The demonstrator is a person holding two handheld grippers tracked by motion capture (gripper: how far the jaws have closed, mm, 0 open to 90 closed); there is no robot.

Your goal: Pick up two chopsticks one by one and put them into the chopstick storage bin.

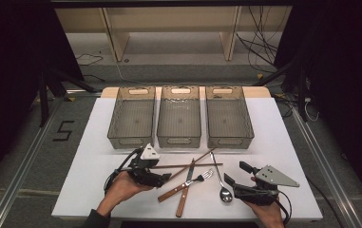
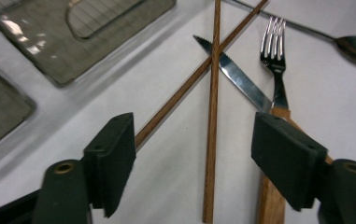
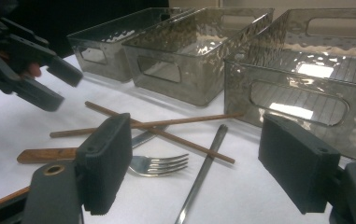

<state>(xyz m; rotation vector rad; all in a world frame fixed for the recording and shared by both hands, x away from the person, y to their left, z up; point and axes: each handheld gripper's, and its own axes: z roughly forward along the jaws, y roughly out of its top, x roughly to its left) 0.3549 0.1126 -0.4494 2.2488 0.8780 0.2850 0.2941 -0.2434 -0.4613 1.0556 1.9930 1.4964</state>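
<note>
The left hand-held gripper [image 2: 194, 158] was released, its jaws standing wide on both sides of a chopstick [image 2: 211, 116] at lower centre of the frame, probably to pick it. The right hand-held gripper [image 1: 233, 175] waited released at lower right, above the tabletop [image 1: 273, 142].

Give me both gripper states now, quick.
Left gripper: open, holding nothing, jaws astride a chopstick.
Right gripper: open, holding nothing.

Your high view looks forward and down on the table [image 1: 98, 142]. Each gripper view sits close behind its fingers; both share the crossed chopsticks [image 2: 211, 116] ahead of them.
</note>
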